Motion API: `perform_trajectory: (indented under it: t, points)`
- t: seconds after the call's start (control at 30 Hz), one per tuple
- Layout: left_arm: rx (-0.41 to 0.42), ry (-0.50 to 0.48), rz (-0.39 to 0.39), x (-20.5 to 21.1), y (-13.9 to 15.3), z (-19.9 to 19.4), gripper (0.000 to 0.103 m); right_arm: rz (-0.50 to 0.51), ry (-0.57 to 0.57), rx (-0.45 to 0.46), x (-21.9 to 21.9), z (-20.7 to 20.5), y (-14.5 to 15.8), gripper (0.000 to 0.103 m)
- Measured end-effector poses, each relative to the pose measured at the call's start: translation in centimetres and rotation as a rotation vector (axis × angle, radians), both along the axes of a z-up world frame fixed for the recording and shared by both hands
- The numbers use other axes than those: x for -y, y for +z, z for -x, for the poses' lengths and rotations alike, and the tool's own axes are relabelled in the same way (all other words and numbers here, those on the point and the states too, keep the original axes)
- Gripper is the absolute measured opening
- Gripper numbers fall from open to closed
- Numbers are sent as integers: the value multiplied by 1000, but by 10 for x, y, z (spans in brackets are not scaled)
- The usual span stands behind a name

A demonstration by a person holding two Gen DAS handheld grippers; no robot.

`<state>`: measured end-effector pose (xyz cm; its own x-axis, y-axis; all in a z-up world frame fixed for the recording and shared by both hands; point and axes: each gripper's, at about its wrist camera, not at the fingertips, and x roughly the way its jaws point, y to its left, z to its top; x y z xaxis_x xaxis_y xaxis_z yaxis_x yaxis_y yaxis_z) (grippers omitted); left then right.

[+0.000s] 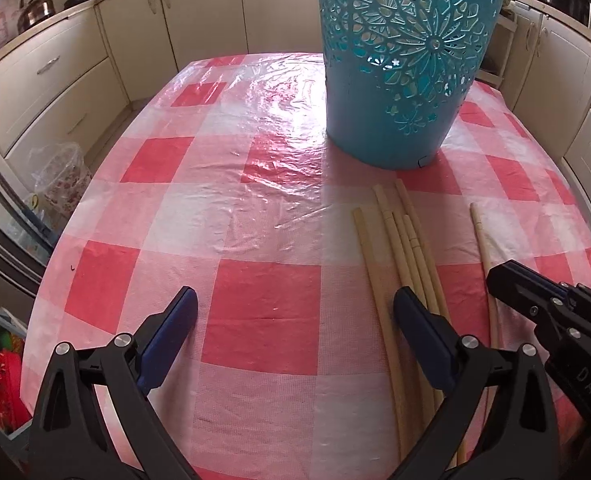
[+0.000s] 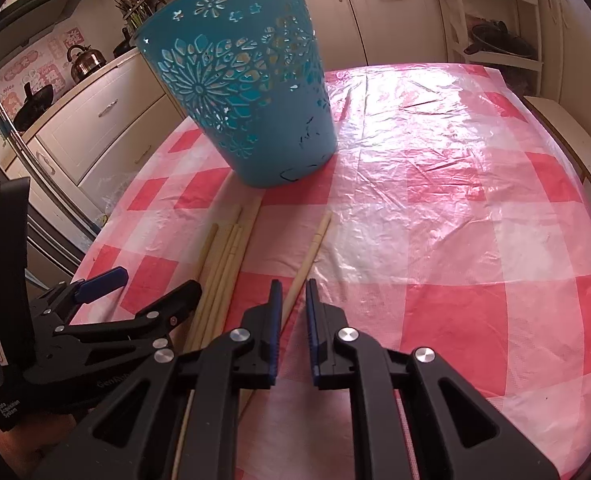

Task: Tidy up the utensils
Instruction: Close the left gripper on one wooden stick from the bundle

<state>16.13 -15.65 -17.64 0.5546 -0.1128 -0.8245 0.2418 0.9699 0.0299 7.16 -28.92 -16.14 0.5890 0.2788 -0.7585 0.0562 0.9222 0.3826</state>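
Observation:
A teal cut-out basket (image 1: 407,60) (image 2: 247,80) stands upright on the red-and-white checked table (image 1: 235,208). In front of it lies a bundle of several pale chopsticks (image 1: 399,240) (image 2: 223,256). A single chopstick (image 1: 477,220) (image 2: 315,240) lies apart to their right. My right gripper (image 2: 293,284) (image 1: 495,276) has its jaws almost together at that single chopstick, which runs between the tips and under the left finger. My left gripper (image 1: 295,294) (image 2: 153,280) is open and holds nothing, low over the table. Its right finger (image 1: 419,320) overlaps the bundle.
Cream kitchen cabinets (image 1: 55,80) run around the table. A kettle (image 2: 85,60) and pans stand on the counter. A white shelf rack (image 2: 495,20) is behind the table on the right, a plastic bag (image 1: 61,176) beside its left edge.

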Motion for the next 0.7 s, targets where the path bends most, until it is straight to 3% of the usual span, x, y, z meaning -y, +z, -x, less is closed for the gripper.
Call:
perform_trajectory:
  t: [0.23, 0.33, 0.37, 0.4, 0.57, 0.7]
  points:
    - [11, -180, 51, 19, 6, -3, 65, -39, -11, -3, 6, 1, -1, 14]
    - [-2, -215, 48, 19, 9, -12, 39, -31, -16, -5, 5, -1, 0, 14]
    - [-6, -230, 45, 17, 9, -16, 24, -15, -13, -5, 3, -1, 0, 14]
    - [-6, -242, 42, 17, 9, -19, 15, 2, -7, -5, 1, -1, 1, 14]
    - [-2, -390, -41, 16, 11, -19, 7, 75, 40, -7, -6, -2, 3, 14]
    - [-37, -429, 19, 7, 11, -21, 6, 76, 14, -14, -1, -4, 2, 14]
